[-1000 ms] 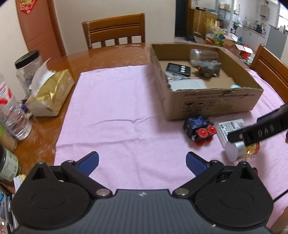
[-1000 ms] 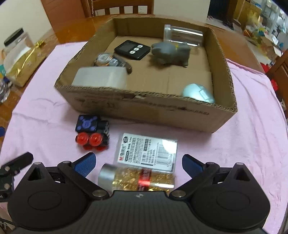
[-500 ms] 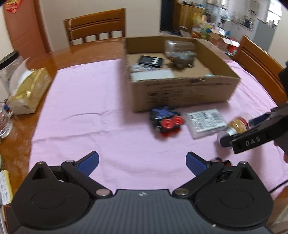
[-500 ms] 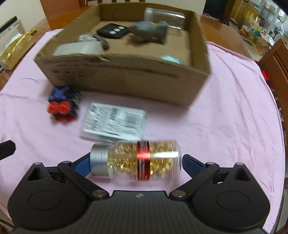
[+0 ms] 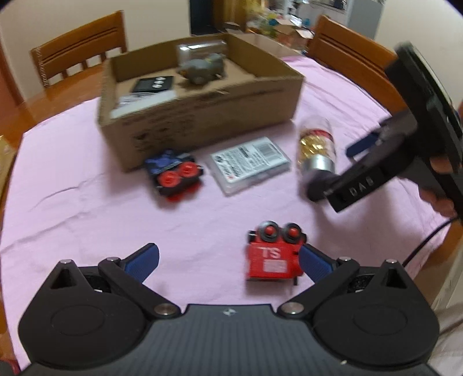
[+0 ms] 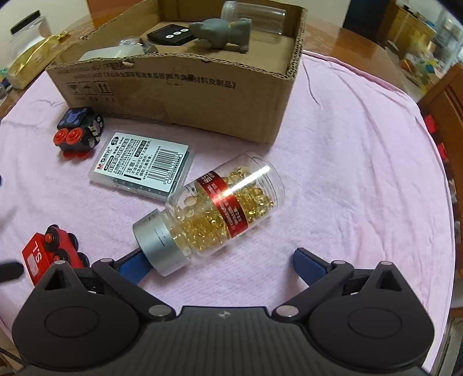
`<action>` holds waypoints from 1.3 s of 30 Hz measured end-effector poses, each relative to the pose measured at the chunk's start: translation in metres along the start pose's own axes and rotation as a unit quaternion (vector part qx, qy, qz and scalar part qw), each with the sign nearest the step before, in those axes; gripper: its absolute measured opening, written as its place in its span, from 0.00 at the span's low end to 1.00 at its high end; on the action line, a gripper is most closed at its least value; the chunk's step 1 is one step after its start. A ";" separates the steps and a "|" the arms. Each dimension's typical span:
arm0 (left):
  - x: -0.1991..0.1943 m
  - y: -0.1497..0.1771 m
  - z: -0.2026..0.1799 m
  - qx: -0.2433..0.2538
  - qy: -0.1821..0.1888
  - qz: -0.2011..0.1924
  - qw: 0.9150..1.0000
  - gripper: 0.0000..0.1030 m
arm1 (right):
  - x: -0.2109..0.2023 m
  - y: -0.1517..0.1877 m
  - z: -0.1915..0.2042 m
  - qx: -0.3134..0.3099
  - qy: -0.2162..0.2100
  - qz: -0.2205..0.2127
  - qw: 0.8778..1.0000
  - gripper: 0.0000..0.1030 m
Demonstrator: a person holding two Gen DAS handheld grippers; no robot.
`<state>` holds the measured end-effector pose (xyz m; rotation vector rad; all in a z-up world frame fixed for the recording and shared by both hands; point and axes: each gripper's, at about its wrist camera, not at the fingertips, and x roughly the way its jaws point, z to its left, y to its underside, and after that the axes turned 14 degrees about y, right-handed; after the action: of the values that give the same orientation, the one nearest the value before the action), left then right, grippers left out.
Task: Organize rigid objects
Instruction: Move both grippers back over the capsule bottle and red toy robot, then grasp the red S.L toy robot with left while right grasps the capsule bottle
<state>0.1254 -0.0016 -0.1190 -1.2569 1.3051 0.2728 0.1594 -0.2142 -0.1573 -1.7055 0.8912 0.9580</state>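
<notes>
A clear bottle of gold capsules with a silver cap lies on the pink cloth, tilted; it also shows in the left wrist view. My right gripper is open, its left finger beside the cap. My left gripper is open; a red toy train car lies on its side against its right finger, also seen in the right wrist view. A black-and-blue toy car and a flat clear case lie before the cardboard box.
The box holds a grey toy animal, a black timer, a clear jar and a white item. Wooden chairs stand around the table. A gold packet lies at the left.
The left gripper swung right and now has the red train car between its fingers. The bottle turned from crosswise to slanting in front of the right gripper, which stays open.
</notes>
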 end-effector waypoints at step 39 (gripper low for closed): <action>0.027 0.011 0.009 -0.054 -0.051 -0.011 0.997 0.50 | -0.004 0.007 -0.008 -0.068 -0.036 -0.063 0.995 1.00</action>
<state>0.1308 -0.0025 -0.1490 -1.3304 1.2024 0.3910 0.1530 -0.2233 -0.1541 -1.8081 0.6750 1.0074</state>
